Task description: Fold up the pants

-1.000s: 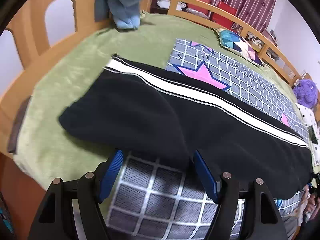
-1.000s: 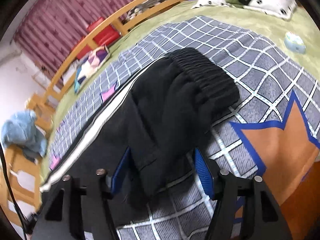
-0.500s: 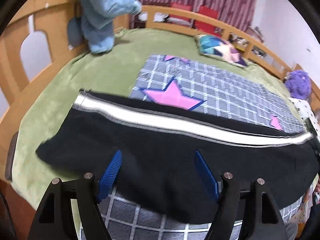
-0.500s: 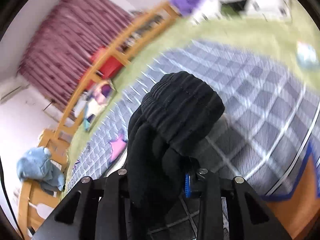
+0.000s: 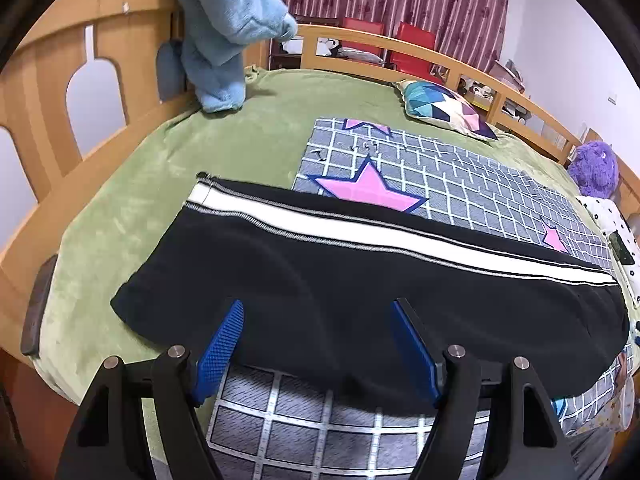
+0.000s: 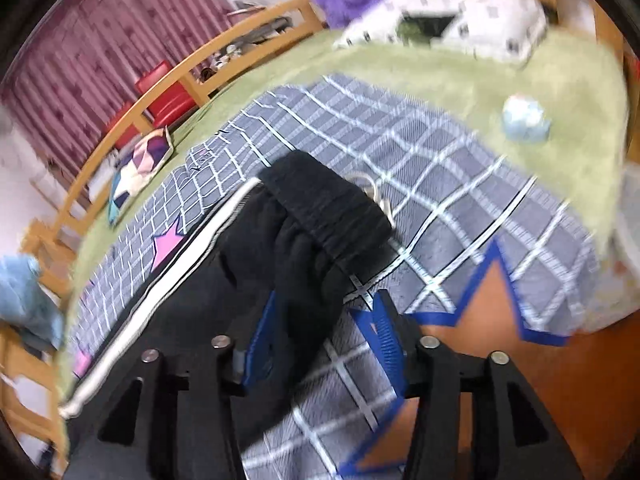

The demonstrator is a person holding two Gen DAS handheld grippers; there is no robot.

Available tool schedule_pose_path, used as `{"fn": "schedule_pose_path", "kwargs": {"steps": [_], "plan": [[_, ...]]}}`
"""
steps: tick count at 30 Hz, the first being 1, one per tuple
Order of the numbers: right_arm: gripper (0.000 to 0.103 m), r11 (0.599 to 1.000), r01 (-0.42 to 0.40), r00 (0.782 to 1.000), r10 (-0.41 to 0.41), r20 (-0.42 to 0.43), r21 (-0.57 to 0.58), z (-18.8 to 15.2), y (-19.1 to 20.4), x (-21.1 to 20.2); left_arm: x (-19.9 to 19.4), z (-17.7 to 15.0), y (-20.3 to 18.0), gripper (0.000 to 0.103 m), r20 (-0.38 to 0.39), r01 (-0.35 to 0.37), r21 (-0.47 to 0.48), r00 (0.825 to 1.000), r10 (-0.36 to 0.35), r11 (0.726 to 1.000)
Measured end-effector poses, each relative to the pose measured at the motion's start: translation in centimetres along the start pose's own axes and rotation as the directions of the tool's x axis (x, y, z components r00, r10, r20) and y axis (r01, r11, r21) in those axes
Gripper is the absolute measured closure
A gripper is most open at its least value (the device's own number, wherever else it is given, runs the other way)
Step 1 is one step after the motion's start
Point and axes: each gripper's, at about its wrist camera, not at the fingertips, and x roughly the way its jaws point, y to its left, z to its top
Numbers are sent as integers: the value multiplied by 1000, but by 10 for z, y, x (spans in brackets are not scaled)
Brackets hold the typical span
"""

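Observation:
Black pants (image 5: 360,280) with a white side stripe lie lengthwise across a grey checked blanket (image 5: 460,176) on a green bed. My left gripper (image 5: 320,344) is open, its blue pads astride the near edge of a pant leg, holding nothing. In the right wrist view the elastic waistband end (image 6: 320,208) is bunched up, and cloth hangs between the blue pads of my right gripper (image 6: 320,320), whose jaws stand partly apart. That view is blurred.
A wooden bed rail (image 5: 440,60) runs round the bed. A blue plush toy (image 5: 224,32) hangs at the headboard. A patterned cushion (image 5: 444,108), a purple plush (image 5: 596,168), a white dotted pillow (image 6: 452,20) and a small blue object (image 6: 524,118) lie on the bed.
The right gripper had closed on the waistband and lifted it; its jaws have now opened and the waistband sits lower on the blanket. The left gripper stayed open, shifting slightly over the leg.

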Motion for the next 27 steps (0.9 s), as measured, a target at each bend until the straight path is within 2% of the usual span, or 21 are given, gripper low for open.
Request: {"fn": "schedule_pose_path", "kwargs": {"steps": [4,6,8,11,14,16,19,22,25,27], "plan": [[39,986,73,997,-66,51,-149,-12,47,-28,14,4,11,29,-48,97,-40,994,-99,994],[39,973,100,993,-84,84,-207,-22,68,-33,19,11,13,29,-54,96,-20,994,-97,995],[39,959,99,992,-73,105,-264,-33,93,-34,25,21,18,29,-40,63,-3,997,-63,998],[39,952,54,995,-24,100,-303,-49,120,-25,40,41,32,29,-33,19,-15,999,-20,1000],[39,956,21,996,5,87,-293,-60,142,-7,63,66,51,29,-25,-41,-16,999,41,999],[39,960,-17,999,30,42,-281,-64,155,11,78,81,61,29,-23,-85,1,996,85,996],[39,965,-40,999,45,15,-258,-67,161,29,97,104,77,29,-11,-105,-6,994,105,994],[39,965,-50,998,57,22,-259,-73,165,42,124,120,90,30,-28,-148,-12,989,148,989],[39,958,-39,999,42,7,-286,-75,174,51,153,126,97,48,-81,-146,-15,986,145,989],[36,953,-31,999,38,17,-300,-75,179,51,172,125,101,78,-140,-139,-25,981,134,990]]}}
